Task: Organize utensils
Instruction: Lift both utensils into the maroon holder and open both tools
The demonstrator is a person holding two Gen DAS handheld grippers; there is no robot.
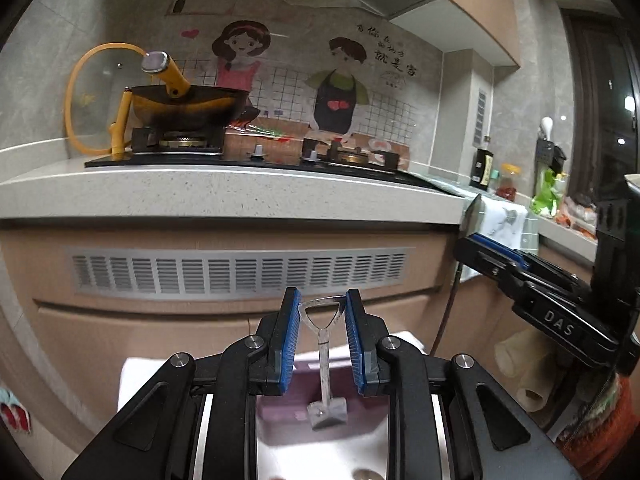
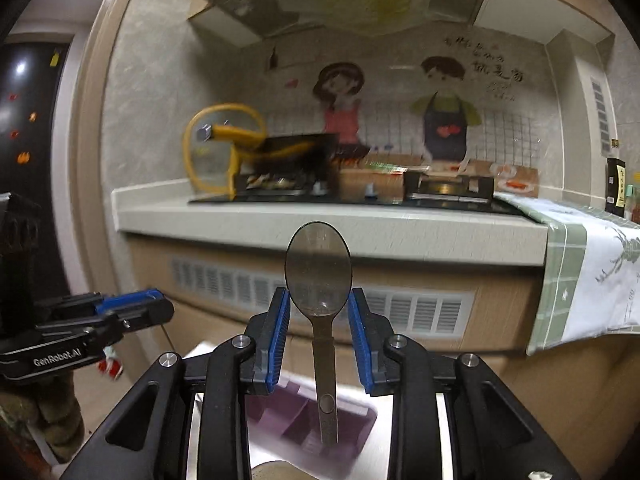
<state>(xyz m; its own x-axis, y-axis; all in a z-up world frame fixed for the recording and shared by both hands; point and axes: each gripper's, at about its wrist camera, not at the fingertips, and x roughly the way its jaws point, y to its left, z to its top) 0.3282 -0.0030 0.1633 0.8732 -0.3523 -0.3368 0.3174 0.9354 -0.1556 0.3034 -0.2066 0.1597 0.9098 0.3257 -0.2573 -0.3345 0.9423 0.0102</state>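
Note:
In the left wrist view my left gripper point(image 1: 322, 304) is shut on a small metal shovel-shaped spoon point(image 1: 325, 364), gripping its triangular handle end; the shovel blade hangs down over a purple compartment tray point(image 1: 280, 400). In the right wrist view my right gripper point(image 2: 319, 300) is shut on a metal spoon point(image 2: 319, 276), clamped at the bowl; the bowl points up and the handle hangs down over the purple tray point(image 2: 296, 420). The right gripper also shows at the right of the left wrist view point(image 1: 532, 280), and the left gripper at the left of the right wrist view point(image 2: 120, 312).
A kitchen counter point(image 1: 224, 192) with a gas hob stands ahead, bearing a yellow-handled wok point(image 1: 184, 108) and a glass lid point(image 1: 96, 96). A green-and-white cloth point(image 2: 580, 280) hangs over the counter's right end. A vent grille point(image 1: 240, 276) sits in the cabinet front.

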